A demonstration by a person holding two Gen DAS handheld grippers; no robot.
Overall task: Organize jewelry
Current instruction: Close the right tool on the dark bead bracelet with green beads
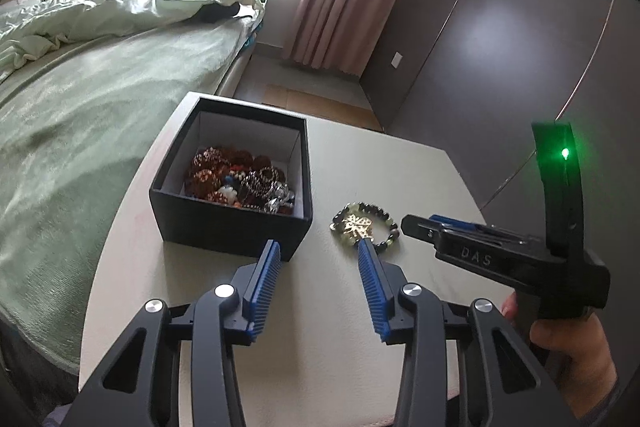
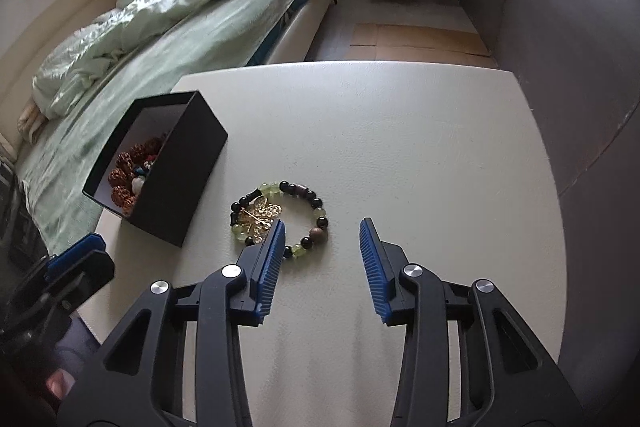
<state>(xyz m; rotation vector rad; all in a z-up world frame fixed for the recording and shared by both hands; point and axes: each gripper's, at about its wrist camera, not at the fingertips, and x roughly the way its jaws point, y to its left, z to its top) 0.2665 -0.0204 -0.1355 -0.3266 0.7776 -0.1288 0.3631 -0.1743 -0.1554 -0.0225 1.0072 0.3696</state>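
Both my tongs gape wide, empty: right gripper just short of the bead bracelet on the table, beside the black box; left gripper nearby. Bracelet looks light, floppy, beads slippery; I'd pinch across the bead strand, not the gold charm.

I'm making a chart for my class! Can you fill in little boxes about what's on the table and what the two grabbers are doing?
table: white table beside a green bed
box: black box, open, beaded jewelry inside
loose item: bead bracelet with gold butterfly charm, on the table right of the box
left gripper: open, empty
right gripper: open, empty, near the bracelet
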